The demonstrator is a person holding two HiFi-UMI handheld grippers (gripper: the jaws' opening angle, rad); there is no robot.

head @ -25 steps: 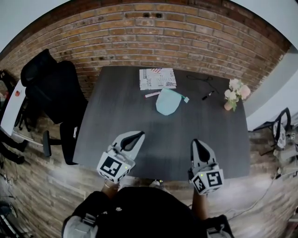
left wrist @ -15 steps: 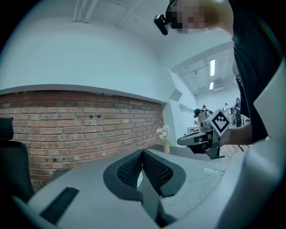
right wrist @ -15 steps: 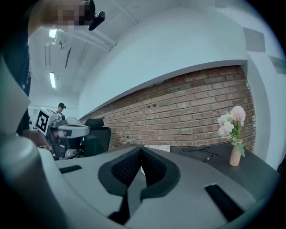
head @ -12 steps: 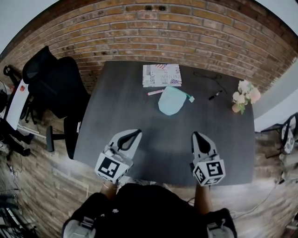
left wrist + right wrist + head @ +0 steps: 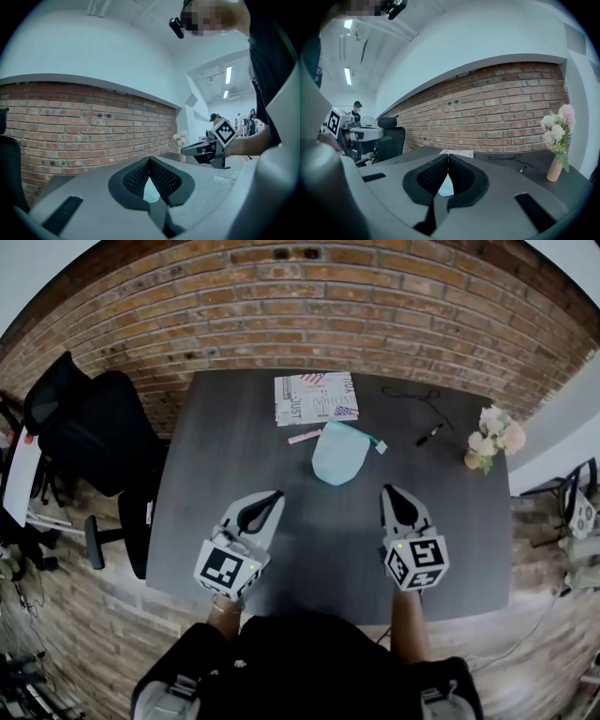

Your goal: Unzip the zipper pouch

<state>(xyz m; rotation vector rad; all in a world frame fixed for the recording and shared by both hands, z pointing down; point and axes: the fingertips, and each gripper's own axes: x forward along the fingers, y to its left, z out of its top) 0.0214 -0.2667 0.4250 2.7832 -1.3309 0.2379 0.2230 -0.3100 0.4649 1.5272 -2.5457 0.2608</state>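
A light teal zipper pouch (image 5: 338,453) lies flat on the dark table (image 5: 234,442), towards its far middle; a small tag sticks out at its upper right. My left gripper (image 5: 276,494) hovers over the near left of the table, jaws closed together on nothing. My right gripper (image 5: 386,490) is level with it on the near right, likewise shut and empty. Both point at the pouch from well short of it. Through each gripper's jaw window a sliver of the pouch (image 5: 151,194) (image 5: 445,187) shows. The left gripper view also catches the right gripper (image 5: 185,150) from the side.
A printed magazine (image 5: 315,396) lies beyond the pouch, with a pink pen (image 5: 304,436) between them. A black cable (image 5: 409,394) and a black marker (image 5: 428,435) lie far right. A vase of flowers (image 5: 489,438) stands at the right edge. A black office chair (image 5: 89,437) stands left; a brick wall is behind.
Both grippers have moved forward over the table towards the pouch and stayed shut. The head view has shifted slightly.
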